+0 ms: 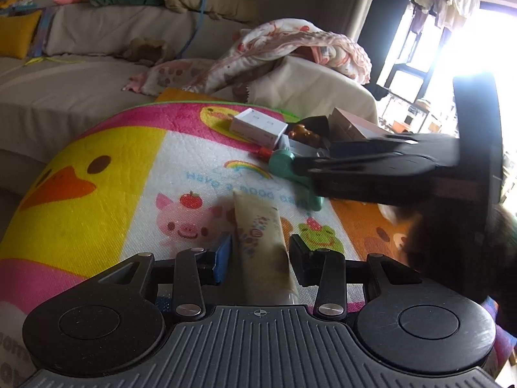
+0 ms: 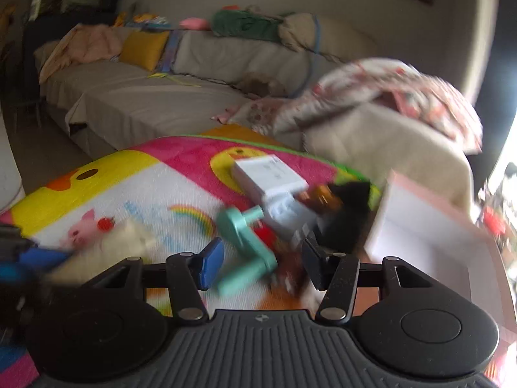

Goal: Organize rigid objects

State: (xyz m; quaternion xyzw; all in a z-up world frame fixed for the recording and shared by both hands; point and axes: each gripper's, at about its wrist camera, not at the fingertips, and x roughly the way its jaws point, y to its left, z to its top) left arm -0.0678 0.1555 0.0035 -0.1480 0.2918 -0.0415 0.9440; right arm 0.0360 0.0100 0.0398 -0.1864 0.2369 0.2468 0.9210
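Note:
A cream tube [image 1: 261,242] lies on the colourful play mat [image 1: 106,148] between the fingers of my left gripper [image 1: 260,258], whose jaws stand open around it. A mint-green plastic toy [image 2: 245,249] lies between the open fingers of my right gripper [image 2: 258,263]; it also shows in the left wrist view [image 1: 284,161], with the right gripper [image 1: 371,168] above it. A white box [image 1: 258,126] lies farther back and shows in the right wrist view too [image 2: 268,177]. Beside it sit a brown bear figure [image 1: 302,134] and a black object [image 2: 349,213].
A pink open box [image 2: 420,232] stands at the mat's right. A beige sofa [image 2: 145,103] with cushions and a patterned blanket [image 1: 290,48] lies behind the mat. A bright window [image 1: 468,38] is at right. The right wrist view is motion-blurred.

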